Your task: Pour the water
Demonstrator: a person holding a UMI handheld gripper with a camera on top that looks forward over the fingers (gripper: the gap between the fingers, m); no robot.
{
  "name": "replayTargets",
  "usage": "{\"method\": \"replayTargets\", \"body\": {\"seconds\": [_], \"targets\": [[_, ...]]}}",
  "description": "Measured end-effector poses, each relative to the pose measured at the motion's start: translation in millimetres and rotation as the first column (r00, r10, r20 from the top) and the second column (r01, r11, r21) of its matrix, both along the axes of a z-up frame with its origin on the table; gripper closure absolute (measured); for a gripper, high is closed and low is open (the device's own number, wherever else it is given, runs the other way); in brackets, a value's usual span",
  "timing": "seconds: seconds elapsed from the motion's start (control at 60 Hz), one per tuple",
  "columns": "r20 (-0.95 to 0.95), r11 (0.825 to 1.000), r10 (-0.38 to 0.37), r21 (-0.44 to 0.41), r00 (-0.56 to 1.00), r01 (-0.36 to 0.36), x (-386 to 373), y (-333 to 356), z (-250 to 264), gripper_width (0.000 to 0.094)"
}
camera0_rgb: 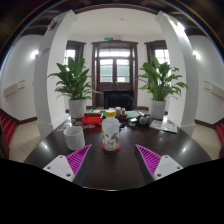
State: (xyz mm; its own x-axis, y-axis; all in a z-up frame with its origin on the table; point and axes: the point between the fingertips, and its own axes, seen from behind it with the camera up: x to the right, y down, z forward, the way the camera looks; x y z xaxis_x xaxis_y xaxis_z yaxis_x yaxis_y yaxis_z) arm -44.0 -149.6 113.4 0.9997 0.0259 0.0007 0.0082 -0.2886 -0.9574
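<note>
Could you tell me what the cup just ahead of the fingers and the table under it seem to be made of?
The cup, just beyond the open gripper, looks like glossy white ceramic or plastic; which one is unclear. The table appears to be dark polished wood, as its top mirrors the cup.

A pale-walled room opens ahead, with a dark-framed double door [114,68] at the far end and a green sign above it. Two tall potted plants flank it, one to the left [73,80] and one to the right [159,82], each in a light pot. Windows [72,50] sit to either side. The dark table [110,160] looks glossy, perhaps wood. White columns rise at both sides.
</note>
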Motion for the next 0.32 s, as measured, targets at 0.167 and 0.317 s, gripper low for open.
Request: {"method": "replayTargets", "body": {"seconds": [0.167, 0.317], "targets": [[0.006, 0.999, -0.011, 0.036, 1.0, 0.011, 2.6, -11.7, 22.4, 0.0076], [-0.005, 0.998, -0.022, 0.05, 1.0, 0.022, 4.2, -15.0, 30.9, 0.0076]]}}
